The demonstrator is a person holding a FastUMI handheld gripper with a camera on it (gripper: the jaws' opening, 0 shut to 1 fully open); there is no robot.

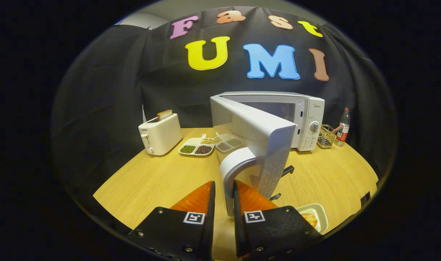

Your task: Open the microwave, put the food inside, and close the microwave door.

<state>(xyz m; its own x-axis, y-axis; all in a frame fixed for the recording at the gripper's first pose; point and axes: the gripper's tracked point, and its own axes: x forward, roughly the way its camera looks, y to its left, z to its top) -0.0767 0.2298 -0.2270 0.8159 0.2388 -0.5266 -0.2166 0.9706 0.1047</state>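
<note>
Table [151, 181]; door handle [230, 174] between claw [224, 195] fingers; food dish [316, 215] right

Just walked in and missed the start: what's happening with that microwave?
A hand-held gripper has its two fingers closed around the curved handle of the white microwave's door, which stands swung open toward the camera. The white dish of food waits on the wooden table beside the fingers, not yet inside.

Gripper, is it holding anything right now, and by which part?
The gripper has its jaws closed around the curved handle on the swung-open microwave door, at the handle's lower end. Whether both jaws press on it cannot be told.
</note>
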